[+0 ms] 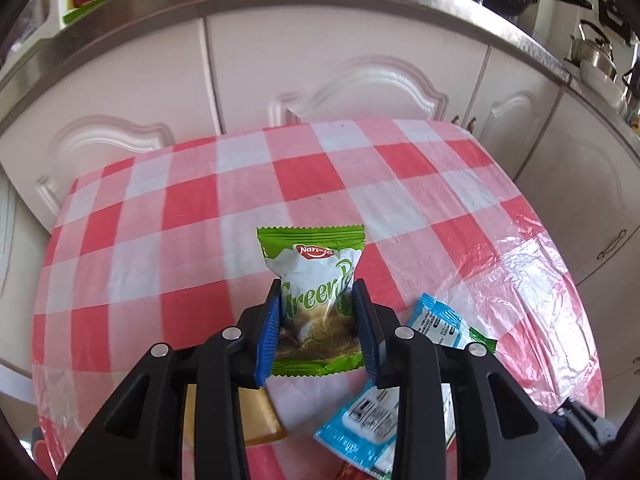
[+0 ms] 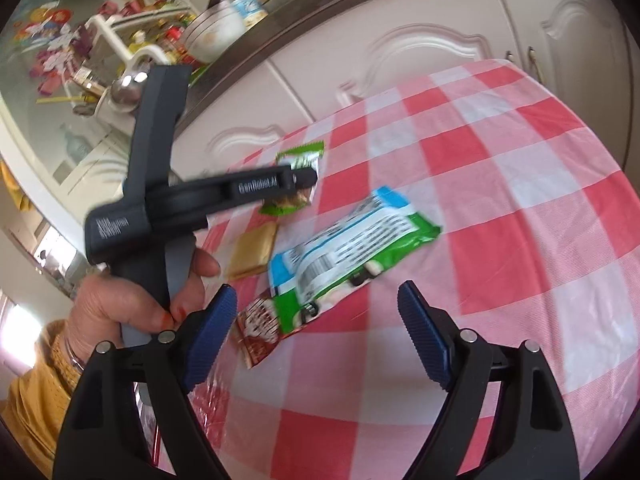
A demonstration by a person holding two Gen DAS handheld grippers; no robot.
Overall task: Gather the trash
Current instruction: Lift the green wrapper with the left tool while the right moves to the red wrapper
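Observation:
My left gripper [image 1: 318,292] is shut on a green-and-white "Green Peas" snack packet [image 1: 316,276], its blue pads pressing both sides. The packet is over the red-and-white checked tablecloth [image 1: 200,208]; I cannot tell whether it touches it. In the right wrist view the left gripper [image 2: 302,176] holds the same packet [image 2: 302,156] at the table's left. My right gripper [image 2: 316,300] is open and empty above the cloth. Just beyond it lie a blue-white-green wrapper [image 2: 344,248], a red-brown wrapper [image 2: 256,332] under it, and a flat gold wrapper [image 2: 252,252].
White cabinet doors [image 1: 360,64] stand right behind the table under a dark counter with pans and kettles. The blue wrapper [image 1: 372,420] and gold wrapper [image 1: 260,416] lie below my left gripper. The person's hand [image 2: 140,304] in a yellow sleeve is at the left.

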